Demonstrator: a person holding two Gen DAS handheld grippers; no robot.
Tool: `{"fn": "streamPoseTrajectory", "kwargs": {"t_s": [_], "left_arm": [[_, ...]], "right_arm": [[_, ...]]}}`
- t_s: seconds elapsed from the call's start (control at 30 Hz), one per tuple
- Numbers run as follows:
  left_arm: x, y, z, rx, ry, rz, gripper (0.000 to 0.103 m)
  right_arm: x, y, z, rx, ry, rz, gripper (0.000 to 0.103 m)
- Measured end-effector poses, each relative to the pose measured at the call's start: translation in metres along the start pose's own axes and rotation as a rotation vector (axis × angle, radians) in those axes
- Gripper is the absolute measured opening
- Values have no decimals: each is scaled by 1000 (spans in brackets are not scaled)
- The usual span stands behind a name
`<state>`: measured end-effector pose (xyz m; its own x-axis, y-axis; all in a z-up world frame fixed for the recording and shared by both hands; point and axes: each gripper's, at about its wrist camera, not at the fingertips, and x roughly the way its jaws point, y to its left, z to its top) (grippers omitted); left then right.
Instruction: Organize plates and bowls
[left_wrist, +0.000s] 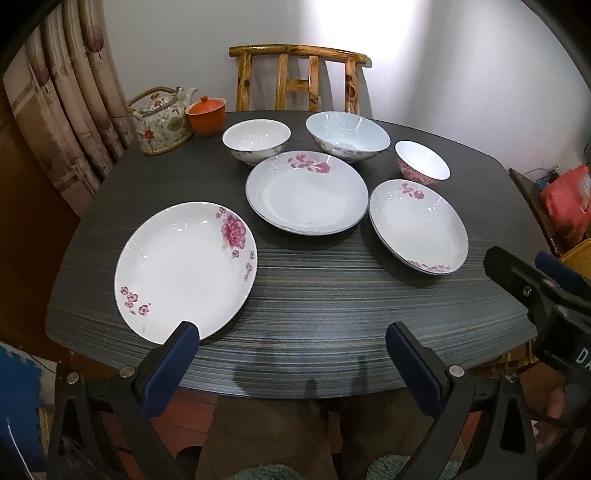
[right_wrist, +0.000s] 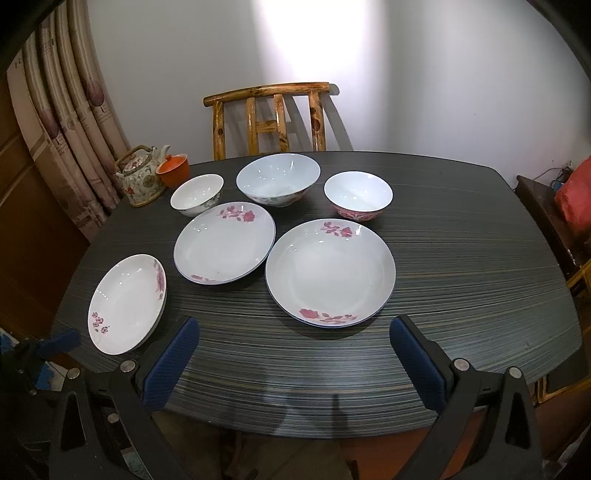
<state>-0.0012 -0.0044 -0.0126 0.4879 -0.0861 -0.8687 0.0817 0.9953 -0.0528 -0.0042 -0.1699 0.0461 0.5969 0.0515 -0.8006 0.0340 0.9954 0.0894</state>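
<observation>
Plates (right_wrist: 330, 272) & bowls (right_wrist: 277, 178) sit apart w/ nothing inside; both tools (left_wrist: 291, 345) (right_wrist: 294, 341) spread wide.

A floral teapot (left_wrist: 161, 123) is sitting at the far left corner of the dark striped surface (left_wrist: 332, 288), with an orange lidded cup (left_wrist: 205, 115) touching or just beside it. A wooden chair (right_wrist: 267, 116) is standing behind, and patterned curtains (left_wrist: 70, 96) are hanging at left.
</observation>
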Motion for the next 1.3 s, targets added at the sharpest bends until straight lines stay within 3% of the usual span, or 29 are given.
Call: {"fn": "streamPoseTrajectory", "kwargs": {"t_s": [0.37,1.3], "left_arm": [[1,2,0,-10,3,46,103],[1,2,-1,-13,7,68,103]], "right_arm": [[0,-2,-2,11,6,2,102],[0,-4,-2,19,18,4,102]]}}
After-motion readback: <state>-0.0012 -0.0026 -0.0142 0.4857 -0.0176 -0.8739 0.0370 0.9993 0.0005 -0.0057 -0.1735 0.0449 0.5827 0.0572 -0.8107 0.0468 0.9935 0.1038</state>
